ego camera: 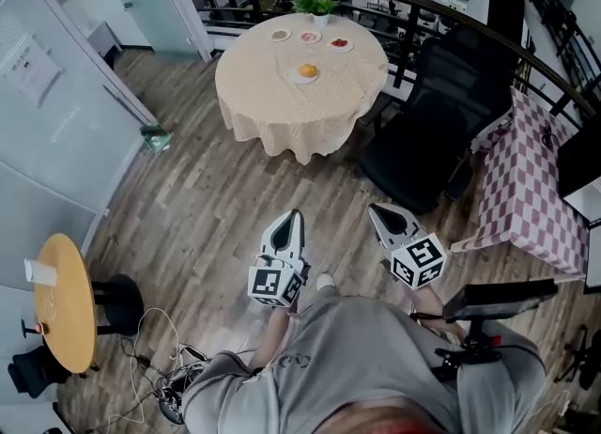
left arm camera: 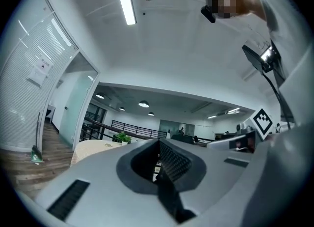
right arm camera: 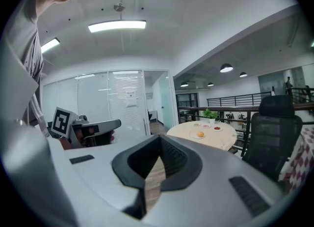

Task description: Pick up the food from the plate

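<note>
The right gripper [right arm camera: 158,147] is holding its jaws together with nothing between them, well apart from the round worktop [right arm camera: 215,140]. On that worktop, orange food [right arm camera: 200,133] is sitting on a plate [right arm camera: 196,135]. Three small dishes [right arm camera: 217,128] and a potted plant [right arm camera: 210,114] are standing behind it. A black chair [right arm camera: 274,132] is standing just right of the worktop.

The wood floor [ego camera: 225,216] in front of the round worktop [ego camera: 272,103] lay open and wide. A black chair [ego camera: 441,113] stood just right of the worktop and blocked that side. A checked cloth table [ego camera: 526,188] filled the far right. On the left stood a glass wall [ego camera: 56,131], with a small yellow table [ego camera: 61,301] near it. A dark railing [ego camera: 423,5] ran behind the worktop. Bare cloth lay open all around the nearest plate [ego camera: 305,81].
</note>
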A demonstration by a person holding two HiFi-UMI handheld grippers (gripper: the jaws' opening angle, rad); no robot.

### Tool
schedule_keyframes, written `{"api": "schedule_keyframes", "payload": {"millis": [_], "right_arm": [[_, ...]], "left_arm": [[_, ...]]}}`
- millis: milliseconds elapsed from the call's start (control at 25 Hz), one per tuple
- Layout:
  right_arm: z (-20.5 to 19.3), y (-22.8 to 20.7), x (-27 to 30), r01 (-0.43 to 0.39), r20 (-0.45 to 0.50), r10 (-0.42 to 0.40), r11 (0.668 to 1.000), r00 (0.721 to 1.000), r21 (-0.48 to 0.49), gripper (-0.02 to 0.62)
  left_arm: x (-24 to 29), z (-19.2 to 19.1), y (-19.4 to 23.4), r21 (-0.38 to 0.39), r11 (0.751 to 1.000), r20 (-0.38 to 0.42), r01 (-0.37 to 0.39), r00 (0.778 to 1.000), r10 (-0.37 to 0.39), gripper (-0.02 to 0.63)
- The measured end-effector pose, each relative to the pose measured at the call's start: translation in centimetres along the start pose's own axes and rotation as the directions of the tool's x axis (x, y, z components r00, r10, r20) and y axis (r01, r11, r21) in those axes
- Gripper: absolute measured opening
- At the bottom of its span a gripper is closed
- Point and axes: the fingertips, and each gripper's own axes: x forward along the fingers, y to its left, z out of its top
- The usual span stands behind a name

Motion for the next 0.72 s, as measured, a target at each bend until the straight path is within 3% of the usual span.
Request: {"api": "schedule_keyframes", "payload": {"millis": [200,360,720], "right_arm": [[0.9,-1.9,4.4,0.061,-0.012,-0.061,0.998,0.998,0.001,0.006],[0.8,-3.0,6.9,0.11,-0.019,-0.11,0.994,0.994,0.001,0.006],[-0.4,-5.2,6.2,0.222,-0.041,-0.22,0.974,0.975,0.051,0.006]], "left_arm": [[4.0,-0.4,3.6,0.009,0.997,-0.022,0.08,0.997,-0.08,0.011],[7.0,0.1,5.4,-0.007,0.991,0.007,0.13,0.991,-0.13,0.011],[10.2,-1.7,4.6,-0.037,0.968,-0.037,0.249,0.967,-0.251,0.011]]}}
